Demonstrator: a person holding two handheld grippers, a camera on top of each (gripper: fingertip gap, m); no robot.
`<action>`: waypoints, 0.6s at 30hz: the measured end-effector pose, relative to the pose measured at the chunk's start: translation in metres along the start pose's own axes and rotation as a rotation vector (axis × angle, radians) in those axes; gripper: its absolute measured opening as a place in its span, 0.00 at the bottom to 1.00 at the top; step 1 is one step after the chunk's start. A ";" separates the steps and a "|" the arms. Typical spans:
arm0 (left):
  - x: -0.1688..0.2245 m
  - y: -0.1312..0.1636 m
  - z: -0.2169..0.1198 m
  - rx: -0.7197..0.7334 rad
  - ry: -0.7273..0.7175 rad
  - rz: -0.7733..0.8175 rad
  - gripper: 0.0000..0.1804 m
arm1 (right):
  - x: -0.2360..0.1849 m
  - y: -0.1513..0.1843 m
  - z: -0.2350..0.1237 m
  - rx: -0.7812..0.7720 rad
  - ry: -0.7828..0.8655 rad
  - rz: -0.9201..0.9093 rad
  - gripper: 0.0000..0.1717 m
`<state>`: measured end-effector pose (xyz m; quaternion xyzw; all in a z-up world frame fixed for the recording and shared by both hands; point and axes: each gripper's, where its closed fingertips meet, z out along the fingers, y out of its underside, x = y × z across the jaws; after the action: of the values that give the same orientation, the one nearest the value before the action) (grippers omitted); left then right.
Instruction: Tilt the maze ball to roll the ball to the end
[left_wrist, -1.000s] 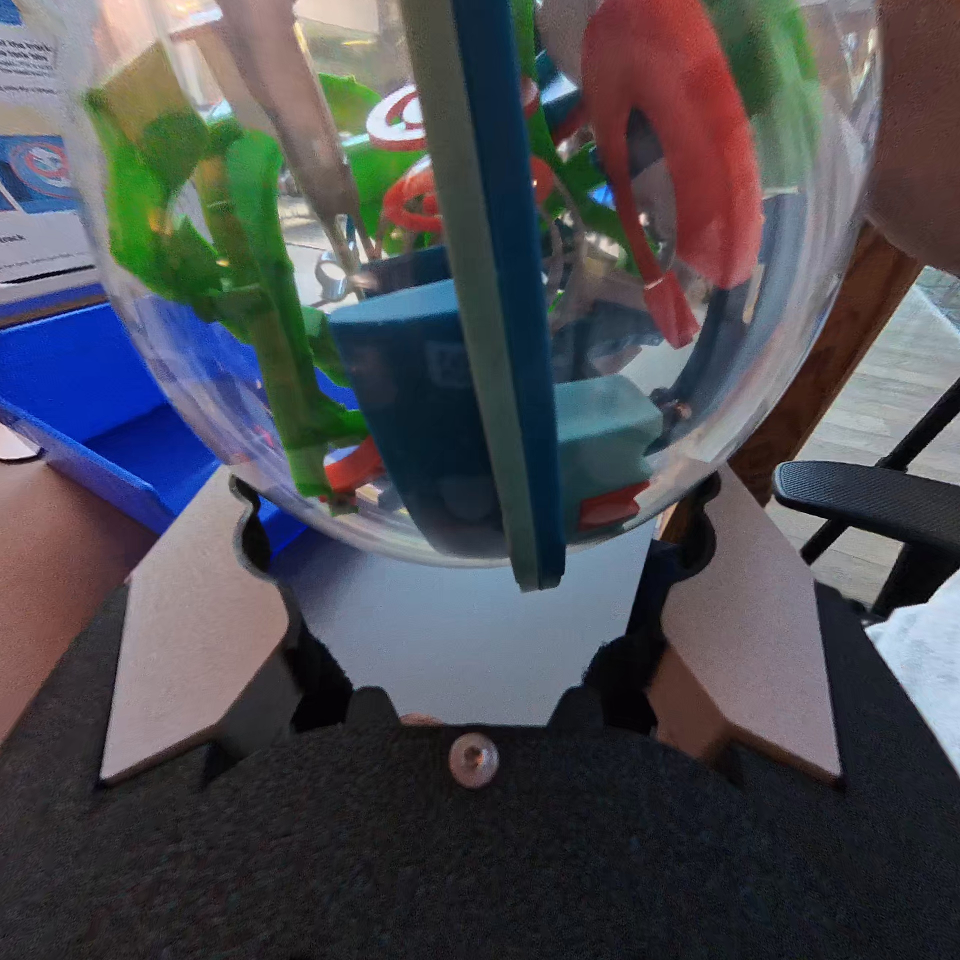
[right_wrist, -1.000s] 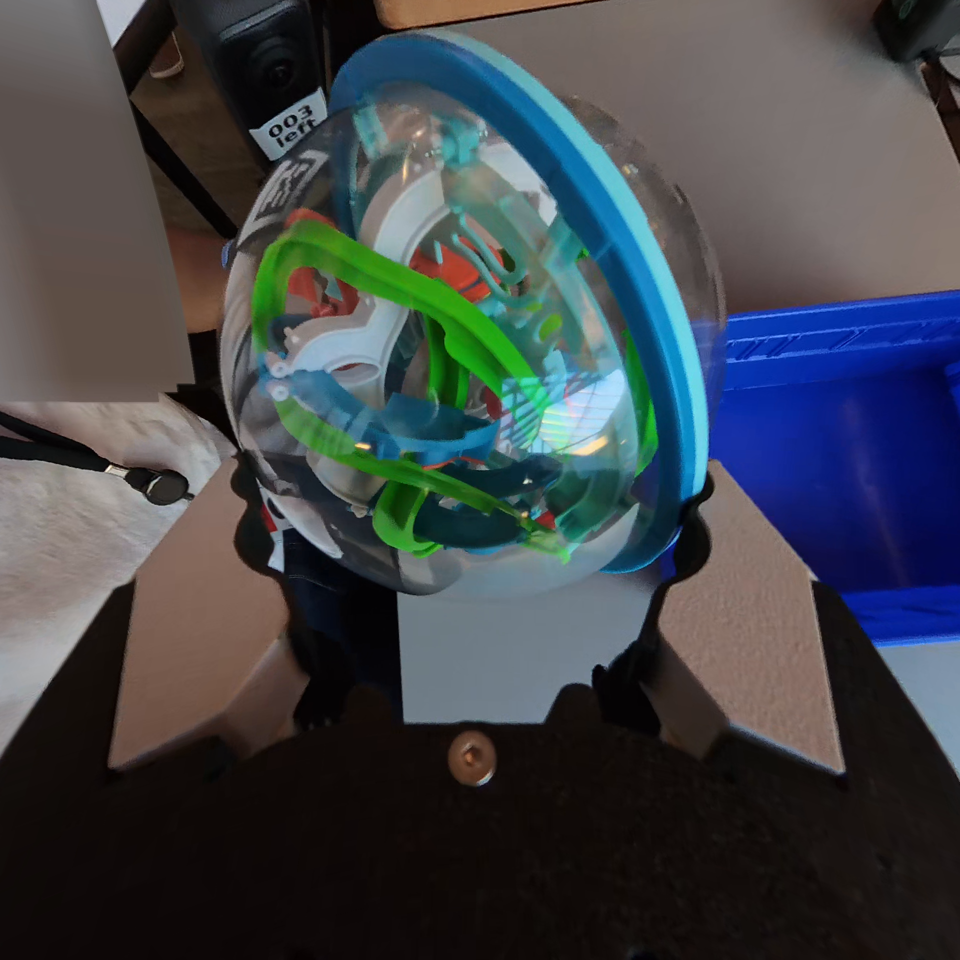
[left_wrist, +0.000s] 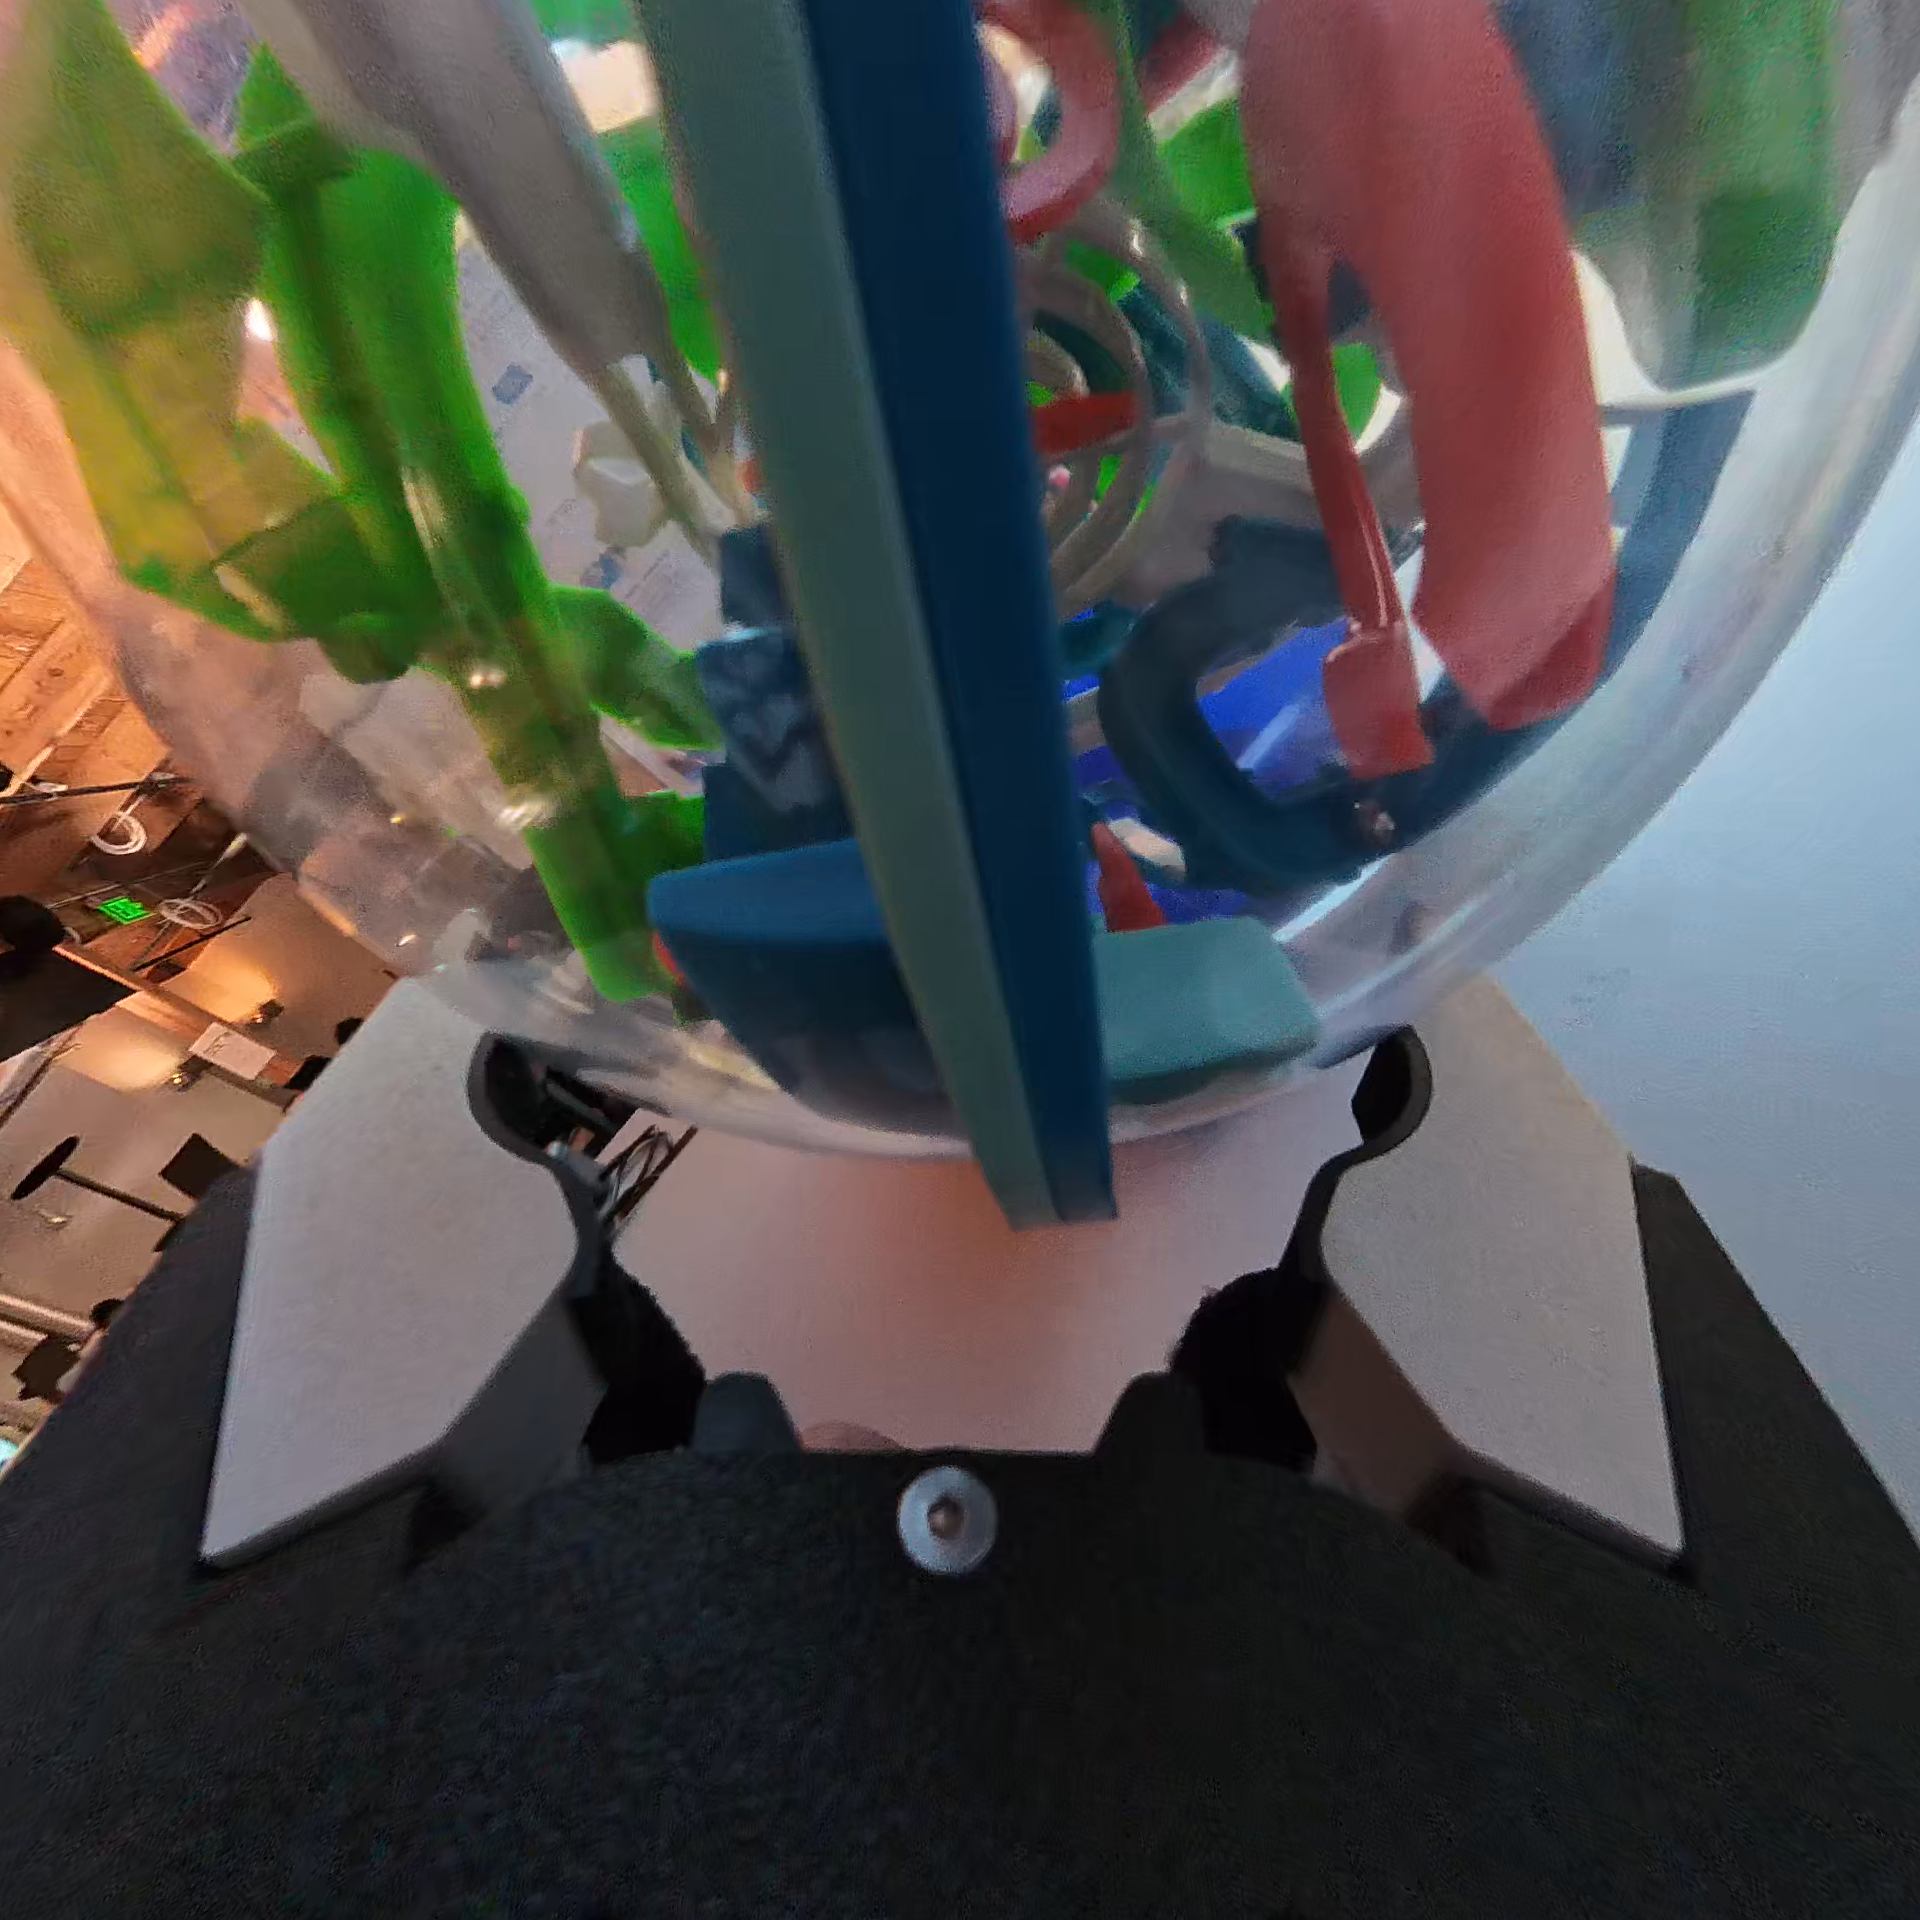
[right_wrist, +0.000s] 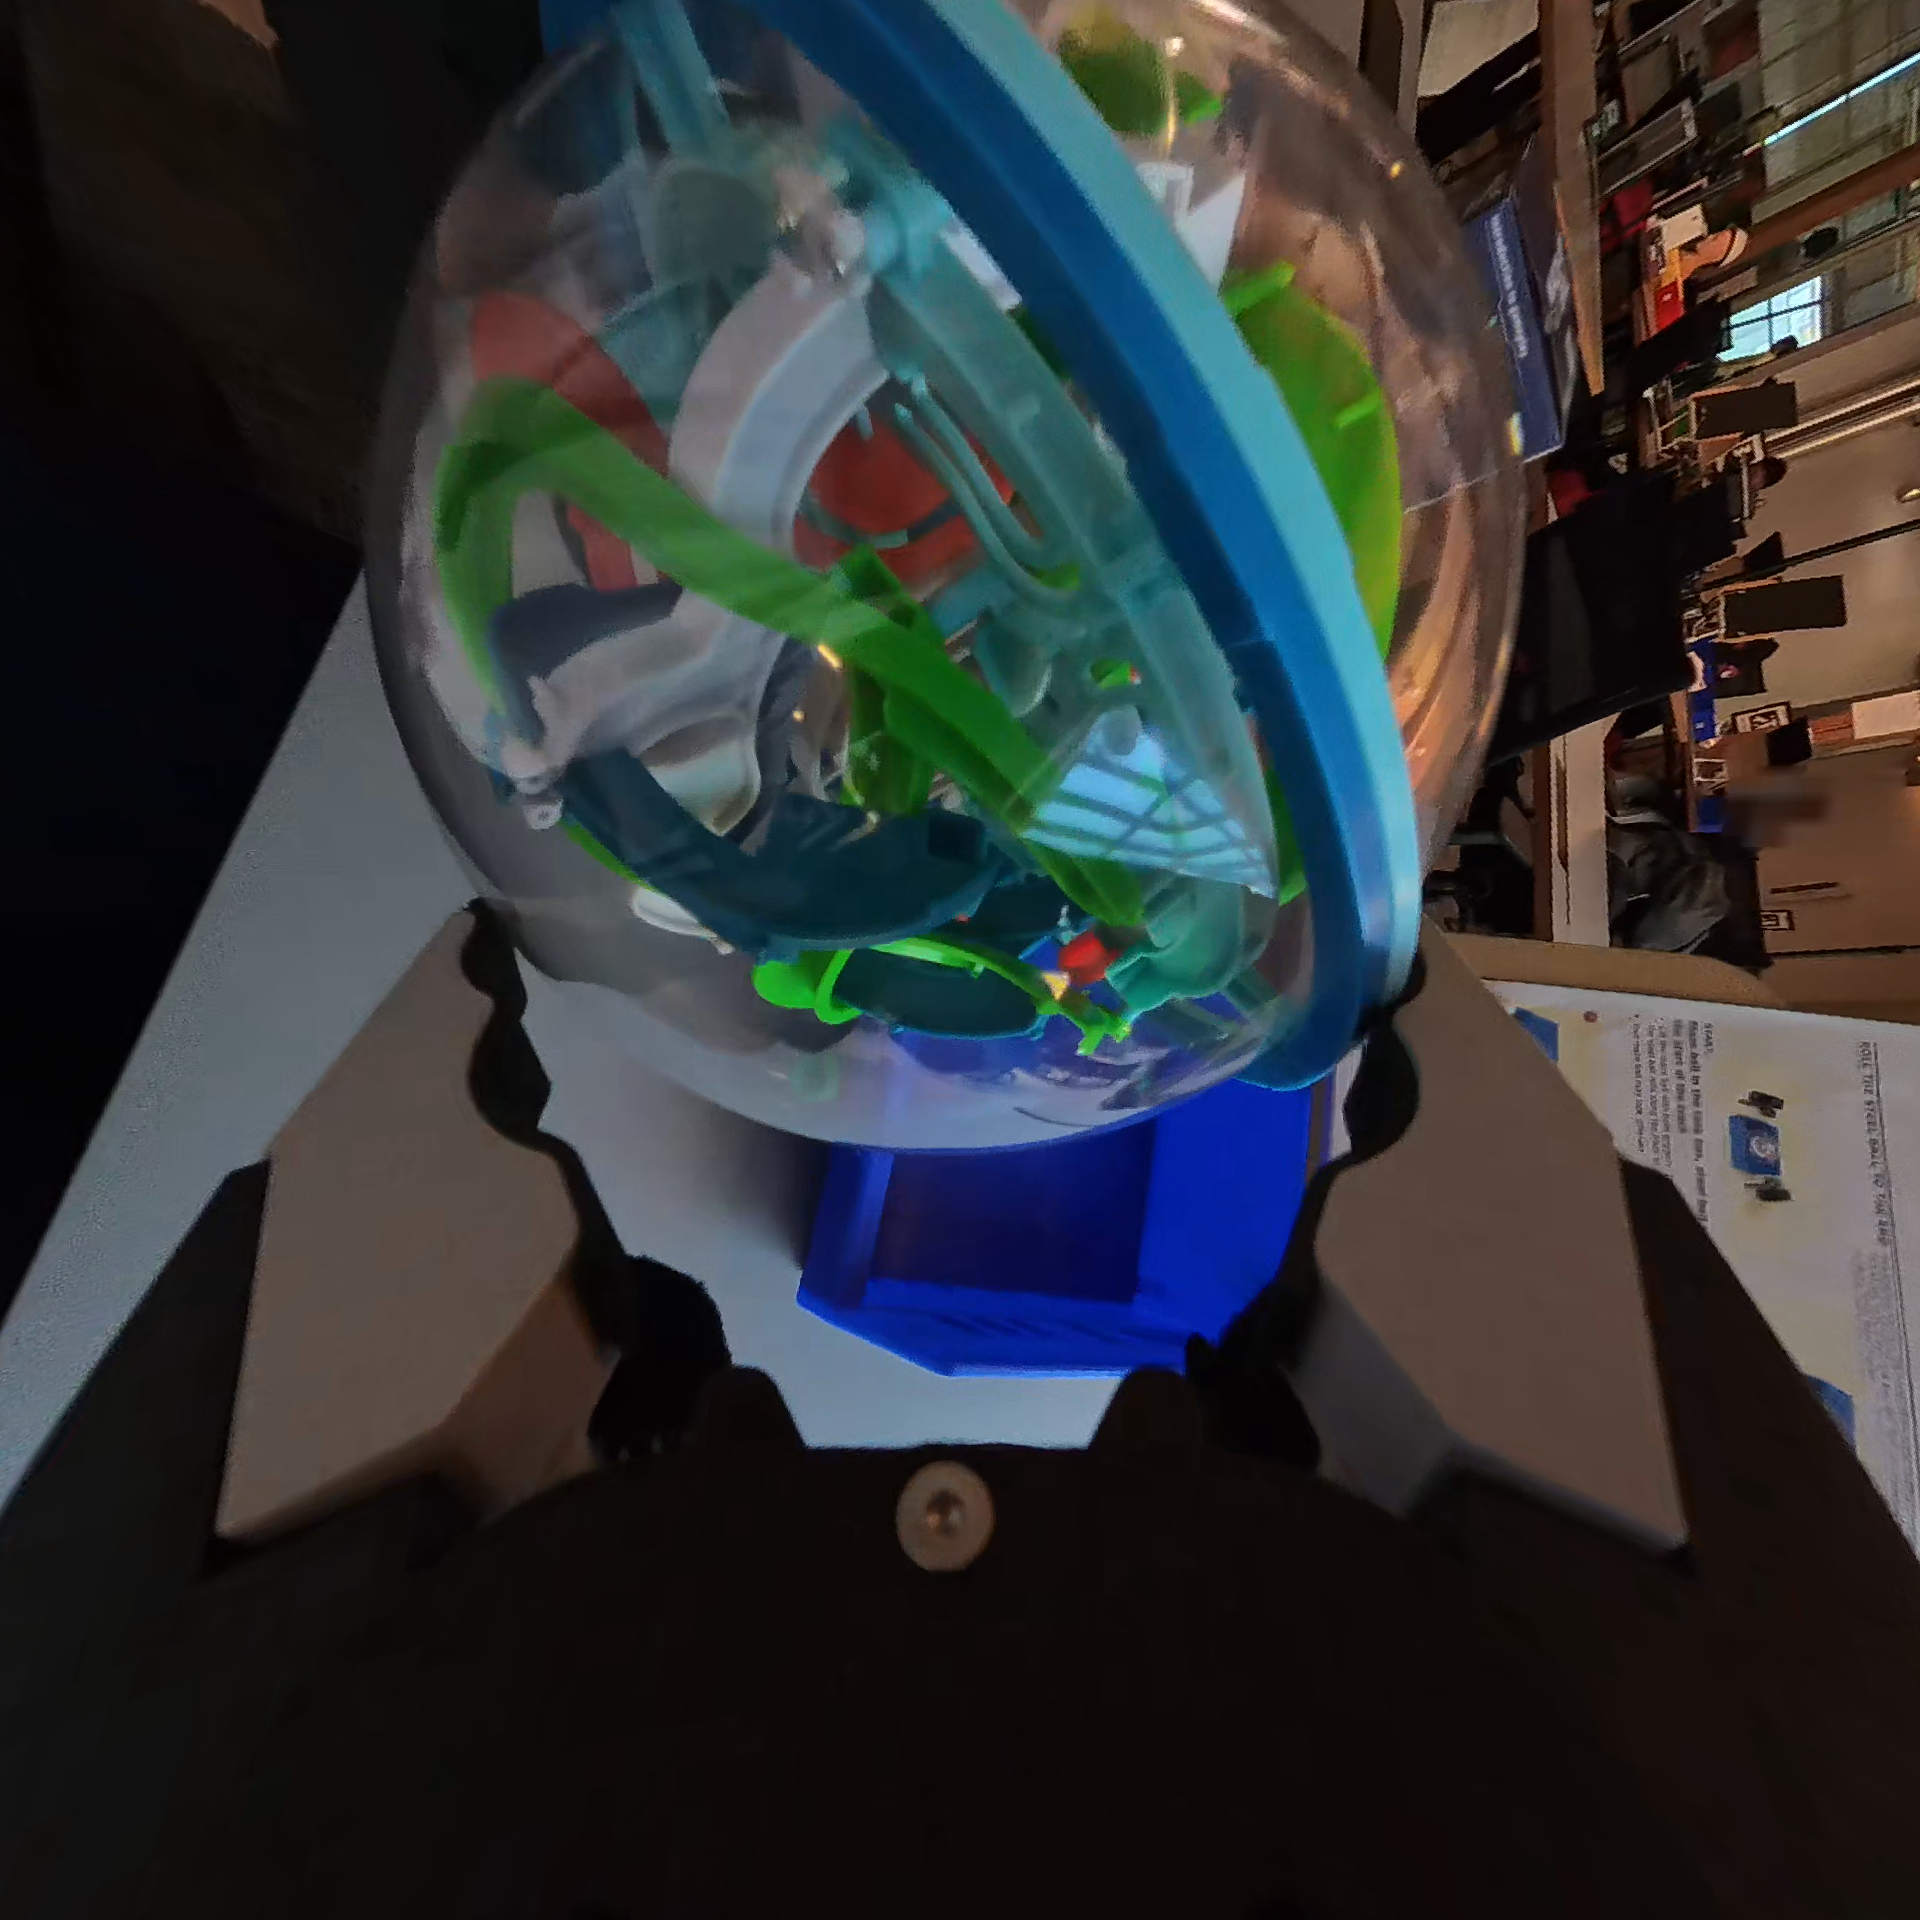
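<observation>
- The maze ball (right_wrist: 935, 561) is a clear sphere with green, red, white and dark blue tracks inside and a blue ring (right_wrist: 1226, 499) around its middle.
- The right tongs (right_wrist: 940, 997) stand wide apart with the maze ball set between the two fingers (right_wrist: 488, 997). The left fingertip touches the clear shell; the right fingertip meets the blue ring. The tongs grasp the ball at its lower part.
- The ball is held up in the air, above a grey table (right_wrist: 260, 935) and a blue bin (right_wrist: 997, 1247).
- The left tongs (left_wrist: 945, 1081) are also spread wide, with the lower curve of the maze ball (left_wrist: 935, 520) lying between the fingertips and the blue ring (left_wrist: 935, 623) running upright near the centre. Both fingertips meet the shell.
- The small ball inside cannot be made out.
</observation>
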<state>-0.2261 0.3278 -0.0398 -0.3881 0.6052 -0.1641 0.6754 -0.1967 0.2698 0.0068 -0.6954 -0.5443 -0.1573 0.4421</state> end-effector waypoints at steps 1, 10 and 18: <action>0.004 0.005 0.002 -0.010 -0.009 0.012 0.87 | -0.003 0.006 0.004 -0.007 0.007 -0.007 0.90; 0.014 0.032 0.015 -0.071 -0.101 0.104 0.87 | -0.014 0.035 0.027 -0.050 0.097 -0.123 0.90; -0.028 0.008 0.010 -0.009 -0.243 0.174 0.87 | 0.015 -0.001 0.008 -0.023 0.230 -0.301 0.90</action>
<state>-0.2248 0.3551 -0.0263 -0.3541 0.5511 -0.0538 0.7536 -0.1948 0.2855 0.0133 -0.5887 -0.5863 -0.3061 0.4647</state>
